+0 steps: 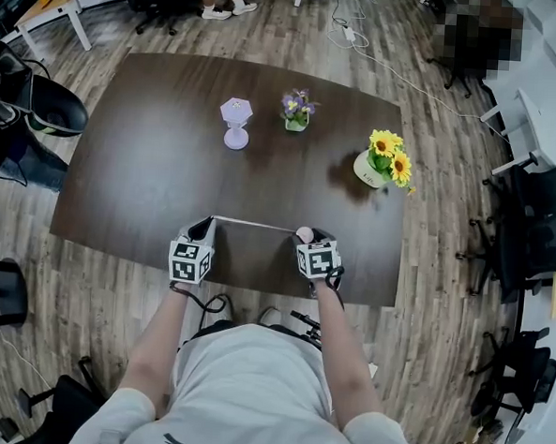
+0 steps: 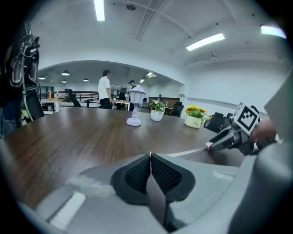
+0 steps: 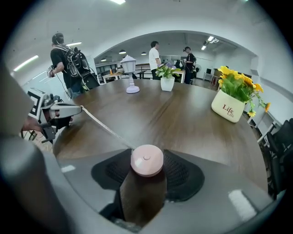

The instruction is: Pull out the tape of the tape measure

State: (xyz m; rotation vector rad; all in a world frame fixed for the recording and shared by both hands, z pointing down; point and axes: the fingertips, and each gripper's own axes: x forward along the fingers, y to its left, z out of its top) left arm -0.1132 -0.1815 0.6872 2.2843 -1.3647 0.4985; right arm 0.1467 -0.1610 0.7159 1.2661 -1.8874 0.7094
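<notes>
A small round pink tape measure (image 3: 147, 160) sits between the pads of my right gripper (image 3: 147, 170), which is shut on it. Its pale tape (image 1: 254, 223) stretches left, taut above the dark table (image 1: 170, 144), to my left gripper (image 1: 206, 223). In the left gripper view the pads (image 2: 137, 174) of that gripper (image 2: 150, 171) are pressed together on the thin tape end, and the tape (image 2: 187, 152) runs off toward the right gripper (image 2: 229, 135). In the head view the pink case (image 1: 304, 234) shows just ahead of the right gripper (image 1: 307, 237).
A lilac lantern-shaped ornament (image 1: 235, 122), a small pot of purple flowers (image 1: 297, 110) and a white pot of sunflowers (image 1: 383, 160) stand on the far half of the table. Office chairs (image 1: 541, 223) stand to the right. People stand in the background of both gripper views.
</notes>
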